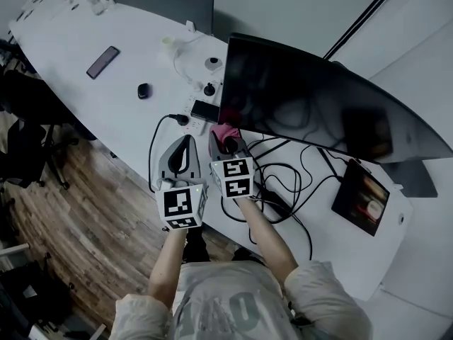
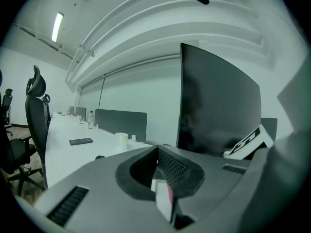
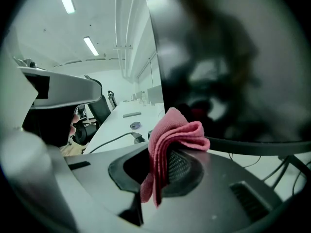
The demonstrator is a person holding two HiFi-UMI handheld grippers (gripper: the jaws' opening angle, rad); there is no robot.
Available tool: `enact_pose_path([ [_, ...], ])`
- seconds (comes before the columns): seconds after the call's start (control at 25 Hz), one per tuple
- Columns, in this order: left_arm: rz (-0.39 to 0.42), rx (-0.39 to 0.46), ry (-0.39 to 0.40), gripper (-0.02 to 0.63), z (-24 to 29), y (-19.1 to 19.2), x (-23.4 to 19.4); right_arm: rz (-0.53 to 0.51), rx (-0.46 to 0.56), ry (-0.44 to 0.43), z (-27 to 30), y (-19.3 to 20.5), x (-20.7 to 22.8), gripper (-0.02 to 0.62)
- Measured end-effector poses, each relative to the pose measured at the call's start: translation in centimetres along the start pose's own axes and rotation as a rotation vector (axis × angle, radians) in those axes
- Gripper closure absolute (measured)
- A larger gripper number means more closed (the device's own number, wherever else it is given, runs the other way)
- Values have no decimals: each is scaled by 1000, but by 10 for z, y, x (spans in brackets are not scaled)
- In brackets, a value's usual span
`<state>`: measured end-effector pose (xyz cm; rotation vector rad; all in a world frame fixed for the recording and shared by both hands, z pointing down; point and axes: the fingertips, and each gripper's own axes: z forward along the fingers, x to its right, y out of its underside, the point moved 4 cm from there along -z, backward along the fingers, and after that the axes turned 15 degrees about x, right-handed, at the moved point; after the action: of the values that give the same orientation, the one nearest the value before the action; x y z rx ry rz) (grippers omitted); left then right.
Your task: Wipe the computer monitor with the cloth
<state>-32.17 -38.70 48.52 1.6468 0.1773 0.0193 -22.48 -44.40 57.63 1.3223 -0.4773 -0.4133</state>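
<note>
The wide dark curved monitor stands on the white table, screen off. My right gripper is shut on a folded pink cloth, held just below the monitor's lower left corner. In the right gripper view the cloth sticks up between the jaws, close to the screen; I cannot tell if it touches. My left gripper hangs beside it on the left, jaws together and nothing between them. Its own view shows the monitor ahead on the right.
Black cables sprawl under the monitor, beside a dark tablet. A power adapter, a mouse, a phone and a cup lie to the left. Office chairs stand past the table's left edge.
</note>
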Motion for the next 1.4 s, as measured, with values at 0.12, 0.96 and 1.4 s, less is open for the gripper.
enact_pose_path([
  [0.12, -7, -3, 10, 591, 5, 1, -8, -8, -2, 16, 3, 1, -2, 548],
  [0.96, -2, -9, 44, 591, 13, -7, -61, 34, 77, 140, 22, -22, -30, 548],
  [1.4, 14, 63, 49, 591, 19, -64, -56, -18, 265, 139, 4, -104, -37, 548],
])
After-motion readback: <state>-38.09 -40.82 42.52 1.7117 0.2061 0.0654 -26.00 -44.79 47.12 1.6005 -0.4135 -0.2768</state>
